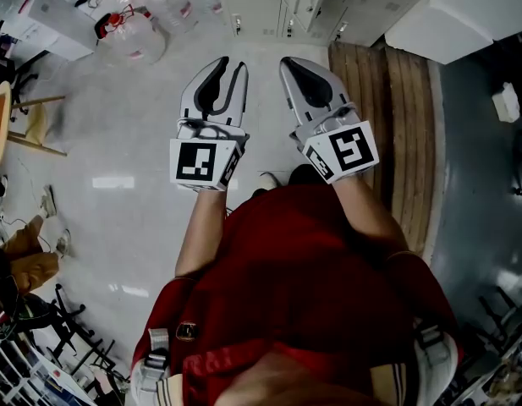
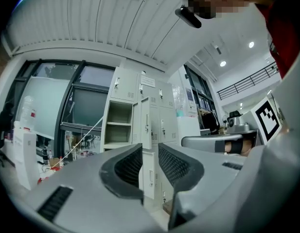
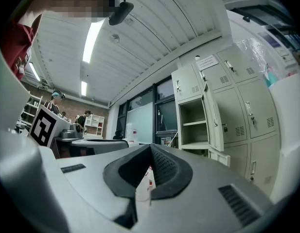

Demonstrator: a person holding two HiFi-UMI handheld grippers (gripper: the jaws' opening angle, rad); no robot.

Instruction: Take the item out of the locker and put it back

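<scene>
L claw [image 2: 150, 152], grey plastic w/ black ribbed pads: jaws spread a little, nothing betw. them. R claw [image 3: 150, 149], same build: jaw tips pressed together, empty. Both level, side by side.

Pale grey metal locker bank [image 2: 159, 125] ahead, well apart from both claws. One upper compartment [image 2: 118, 130] has its door swung open, w/ a shelf inside; item not made out.

Clear plastic water jugs w/ red caps [image 1: 134, 36] stand on the pale glossy floor [image 1: 117, 142], left side. Brown wooden slat strip [image 1: 396, 100] at right. Person's red shirt [image 1: 311, 286] nearest the head cam.
</scene>
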